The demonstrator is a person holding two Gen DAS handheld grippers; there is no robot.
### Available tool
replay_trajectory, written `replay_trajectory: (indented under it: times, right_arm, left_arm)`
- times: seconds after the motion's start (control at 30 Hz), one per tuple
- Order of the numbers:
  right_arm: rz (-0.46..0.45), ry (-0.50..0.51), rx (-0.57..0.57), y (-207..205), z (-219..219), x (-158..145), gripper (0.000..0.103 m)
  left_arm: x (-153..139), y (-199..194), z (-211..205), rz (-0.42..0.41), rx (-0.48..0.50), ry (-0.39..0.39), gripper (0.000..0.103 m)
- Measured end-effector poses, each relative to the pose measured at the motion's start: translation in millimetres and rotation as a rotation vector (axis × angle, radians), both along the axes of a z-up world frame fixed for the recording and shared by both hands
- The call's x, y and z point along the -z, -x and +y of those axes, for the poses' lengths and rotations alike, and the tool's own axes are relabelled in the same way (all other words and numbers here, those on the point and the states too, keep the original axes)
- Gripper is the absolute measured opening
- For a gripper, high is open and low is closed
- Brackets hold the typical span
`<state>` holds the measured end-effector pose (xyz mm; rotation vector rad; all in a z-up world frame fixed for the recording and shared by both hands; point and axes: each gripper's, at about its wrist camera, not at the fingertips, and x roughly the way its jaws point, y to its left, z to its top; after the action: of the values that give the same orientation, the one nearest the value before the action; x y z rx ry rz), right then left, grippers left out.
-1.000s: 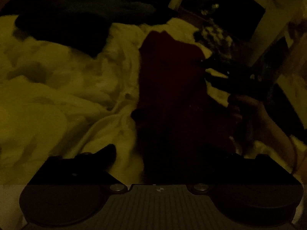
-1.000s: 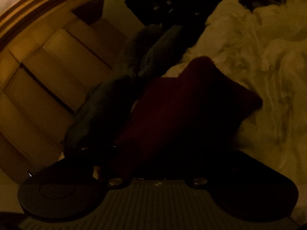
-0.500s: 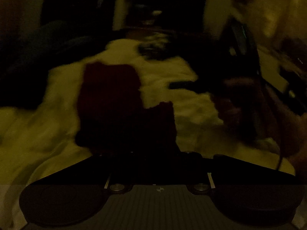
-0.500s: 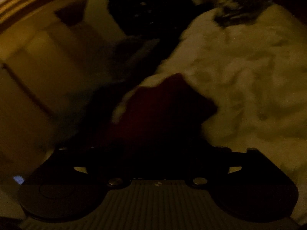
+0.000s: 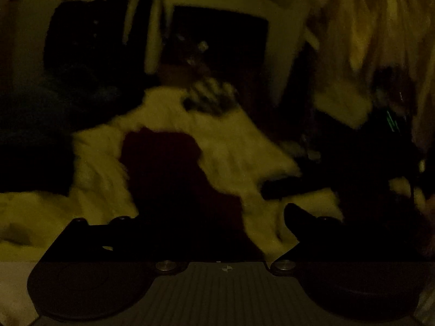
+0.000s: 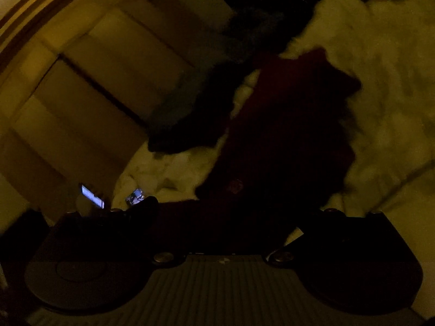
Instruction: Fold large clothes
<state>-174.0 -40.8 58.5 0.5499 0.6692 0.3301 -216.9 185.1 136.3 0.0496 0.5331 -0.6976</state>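
Note:
The room is very dim. A dark red garment [image 5: 165,168] lies on the pale rumpled bedding [image 5: 239,146] and runs down to my left gripper [image 5: 206,222]. Its fingers look spread, with the right fingertip [image 5: 296,214] standing free, and the near cloth hides the left one. In the right wrist view the same red garment [image 6: 293,125] stretches from the bedding [image 6: 394,68] down to my right gripper [image 6: 225,217], whose fingers look spread, with cloth lying between them. The right gripper and hand [image 5: 353,174] show as a dark shape in the left wrist view.
A dark grey garment [image 6: 206,114] lies beside the red one near the bed's edge. A patterned dark cloth [image 5: 212,97] sits at the far side of the bed. A wardrobe with panelled doors [image 6: 89,89] stands beside the bed. Two small lit screens [image 6: 92,195] glow low.
Both grippers have swung and pulled back; the red garment now lies flatter and farther off on the bedding. The fingers of both grippers have spread apart from their earlier closed hold.

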Motion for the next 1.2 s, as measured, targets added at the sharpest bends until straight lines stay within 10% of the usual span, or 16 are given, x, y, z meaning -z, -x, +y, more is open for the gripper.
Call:
replay_trajectory:
  times: [0.2, 0.5, 0.8, 1.2]
  right_arm:
    - [-0.051, 0.249, -0.142, -3, 38, -3, 0.102]
    - [-0.254, 0.741, -0.367, 25, 126, 19, 0.102]
    - [-0.126, 0.632, -0.266, -15, 103, 55, 0.098]
    - [-0.205, 0.634, -0.281, -6, 104, 50, 0.041]
  left_arm:
    - [-11, -74, 29, 0.041, -0.273, 0.141, 0.103]
    - [66, -215, -33, 0.322, -0.313, 0.104, 0.103]
    - [116, -211, -65, 0.361, -0.235, 0.032, 0.102]
    - [128, -217, -50, 0.390, -0.236, 0.188, 0.077]
